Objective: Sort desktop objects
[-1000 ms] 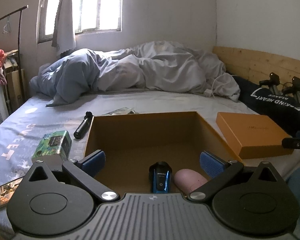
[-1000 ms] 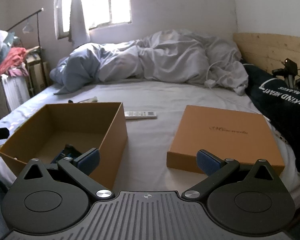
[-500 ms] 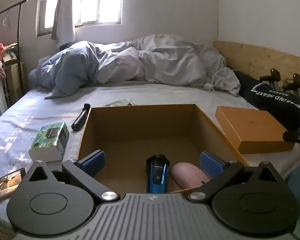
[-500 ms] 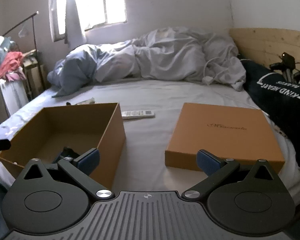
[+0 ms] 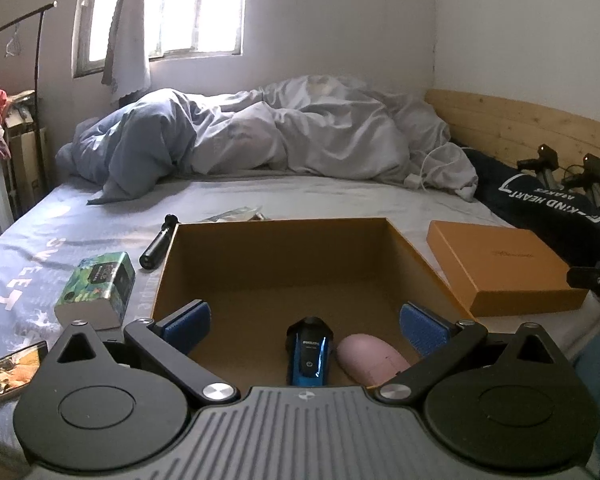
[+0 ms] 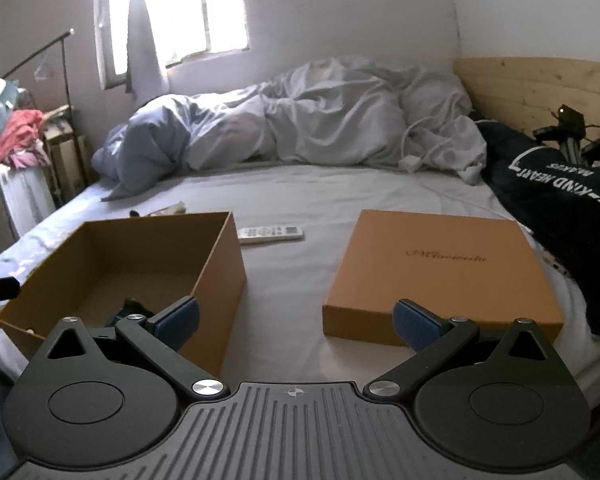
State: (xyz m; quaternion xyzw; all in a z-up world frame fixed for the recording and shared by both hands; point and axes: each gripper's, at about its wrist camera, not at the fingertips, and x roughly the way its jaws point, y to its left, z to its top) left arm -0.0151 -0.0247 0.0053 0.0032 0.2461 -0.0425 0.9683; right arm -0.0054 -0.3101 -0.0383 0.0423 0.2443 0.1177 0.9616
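box (image 5: 284, 256): orange-brown outside, duller brown floor
lid (image 6: 440, 268): same orange-brown, thin dark script on top
shaver (image 5: 309, 354): bright blue front, black head and sides
mouse (image 5: 370, 358): pale pink
carton (image 5: 96, 290): green leaf print, black label, white end
torch (image 5: 158, 242): black
remote (image 6: 270, 233): white, rows of grey buttons
sheet (image 5: 32, 256): grey-blue with white letters
duvet (image 5: 284, 128): pale grey, blue-grey at its left end
garment (image 6: 560, 184): navy with white lettering
pads (image 5: 422, 322): blue on black fingers
headboard (image 6: 540, 88): light knotty wood

Each black tool (image 5: 304, 322) has blue pads (image 6: 414, 326), silver screws, ribbed grey base.
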